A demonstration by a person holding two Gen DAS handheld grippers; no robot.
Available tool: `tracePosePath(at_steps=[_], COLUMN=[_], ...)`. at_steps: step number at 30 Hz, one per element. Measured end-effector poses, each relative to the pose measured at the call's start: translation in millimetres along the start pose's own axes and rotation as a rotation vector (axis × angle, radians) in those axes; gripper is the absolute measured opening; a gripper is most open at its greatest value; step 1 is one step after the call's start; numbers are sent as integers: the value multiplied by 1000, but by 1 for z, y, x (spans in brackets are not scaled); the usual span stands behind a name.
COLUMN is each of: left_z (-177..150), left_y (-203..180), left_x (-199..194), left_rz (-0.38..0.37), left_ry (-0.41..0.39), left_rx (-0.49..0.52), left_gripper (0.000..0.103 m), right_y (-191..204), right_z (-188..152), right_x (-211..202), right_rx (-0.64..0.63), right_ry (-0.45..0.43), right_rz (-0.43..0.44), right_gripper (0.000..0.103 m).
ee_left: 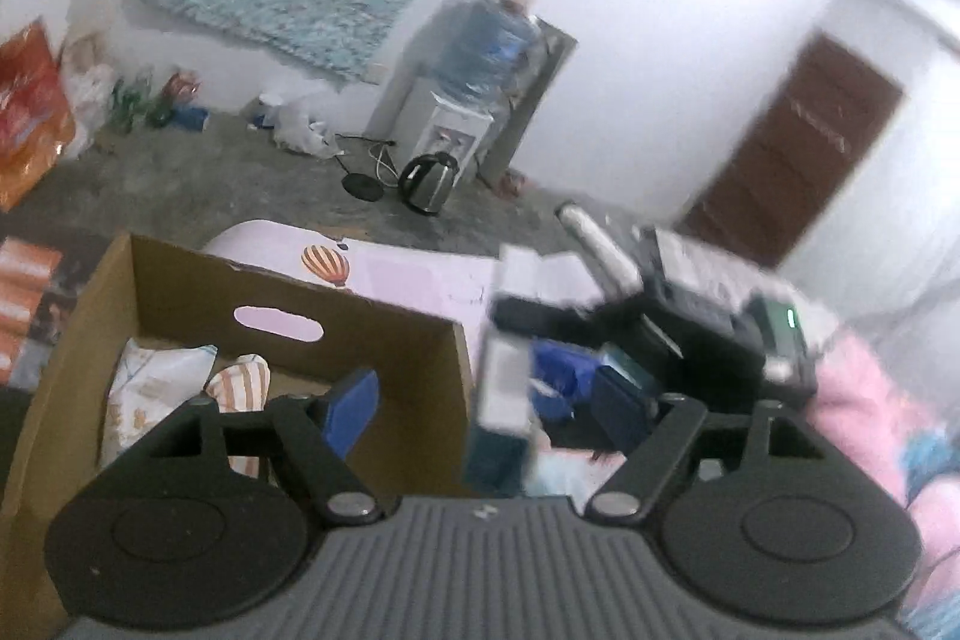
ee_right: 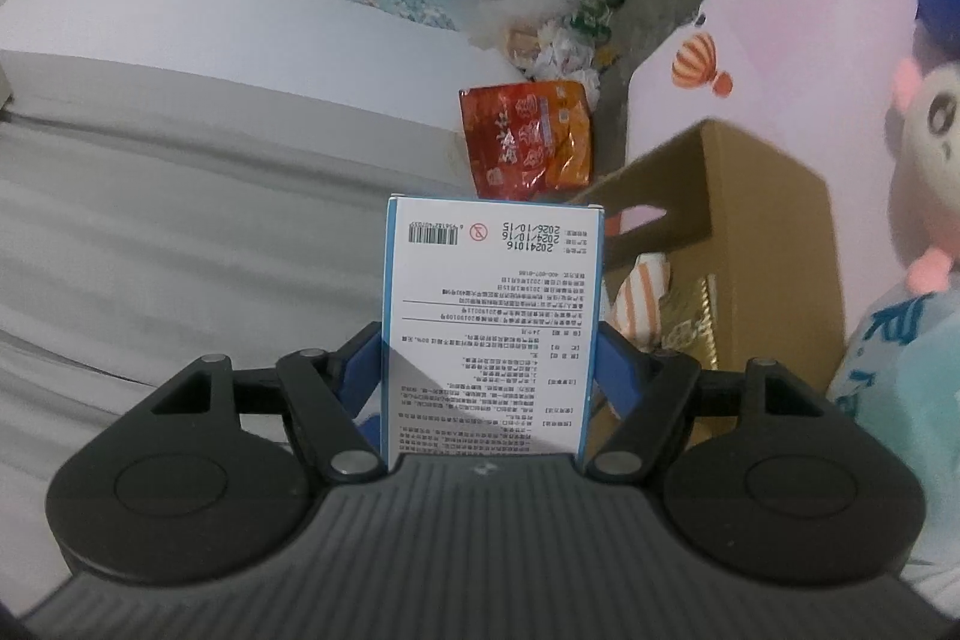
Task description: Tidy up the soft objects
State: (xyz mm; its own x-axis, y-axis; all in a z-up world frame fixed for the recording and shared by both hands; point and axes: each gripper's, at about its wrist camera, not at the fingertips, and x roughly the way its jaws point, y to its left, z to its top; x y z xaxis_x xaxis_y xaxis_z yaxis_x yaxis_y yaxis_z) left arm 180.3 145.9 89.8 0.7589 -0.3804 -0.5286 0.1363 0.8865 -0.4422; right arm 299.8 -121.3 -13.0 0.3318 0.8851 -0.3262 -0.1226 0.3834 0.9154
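Right gripper [ee_right: 489,370] clamped on white packet [ee_right: 492,292], just left of carton [ee_right: 750,196]. Left gripper [ee_left: 486,400] apart, empty, over carton's near rim. Risk: packet clipping carton wall on entry, or grippers colliding.

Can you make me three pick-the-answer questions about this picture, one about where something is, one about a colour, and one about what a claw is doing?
1. Where is the striped cloth?
A. inside the cardboard box
B. on the kettle
C. on the door

2. What colour is the snack bag on the floor?
A. green
B. red and orange
C. black

3. What is the right claw doing?
A. hanging empty
B. squeezing a plush toy
C. holding a white printed carton

Answers: 1 A, the cloth lies in the box. 2 B, the bag is red and orange. 3 C, the blue pads press the carton's sides.
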Motion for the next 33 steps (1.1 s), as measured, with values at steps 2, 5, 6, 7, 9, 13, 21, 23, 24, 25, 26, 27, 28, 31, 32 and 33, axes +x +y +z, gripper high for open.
tracePosePath(at_steps=[2,5,6,7,9,13,21,23,24,25,26,27,28,31,32,33], left_z=[-5,-8,-9,-9,-9,-9,-7,-5,-5,-4,-3,-3,-3,-2,-2,-3], left_y=[-7,-10,-10,-9,-9,-1,4,8,10,12,14,15,17,22,24,25], left_x=[7,19,22,26,31,38,68,80,86,93,99,105,114,138,146,152], left_rz=[25,54,61,69,82,90,142,163,173,190,209,226,247,299,313,322], left_ry=[20,46,52,58,67,85,101,121,129,136,140,143,151,182,193,204], left_rx=[38,57,60,63,65,56,2,-30,-43,-55,-62,-68,-77,-92,-100,-105], left_gripper=[78,71,66,61,51,27,21,21,21,21,21,21,21,21,21,21], right_y=[0,2,2,2,4,4,-12,-20,-23,-25,-27,-30,-32,-39,-42,-44], right_z=[-3,-9,-11,-12,-14,-15,-2,1,2,3,3,2,2,1,0,0], right_x=[6,10,11,13,14,17,0,-12,-19,-25,-32,-38,-45,-62,-68,-72], right_rx=[12,12,13,17,15,6,-8,3,4,4,4,5,5,10,13,14], right_ry=[27,59,73,84,101,116,62,40,30,23,16,10,5,-14,-18,-22], right_rz=[19,28,33,38,42,40,24,33,38,43,51,59,66,86,94,100], right_gripper=[72,72,72,72,72,71,73,73,73,73,73,74,74,74,74,74])
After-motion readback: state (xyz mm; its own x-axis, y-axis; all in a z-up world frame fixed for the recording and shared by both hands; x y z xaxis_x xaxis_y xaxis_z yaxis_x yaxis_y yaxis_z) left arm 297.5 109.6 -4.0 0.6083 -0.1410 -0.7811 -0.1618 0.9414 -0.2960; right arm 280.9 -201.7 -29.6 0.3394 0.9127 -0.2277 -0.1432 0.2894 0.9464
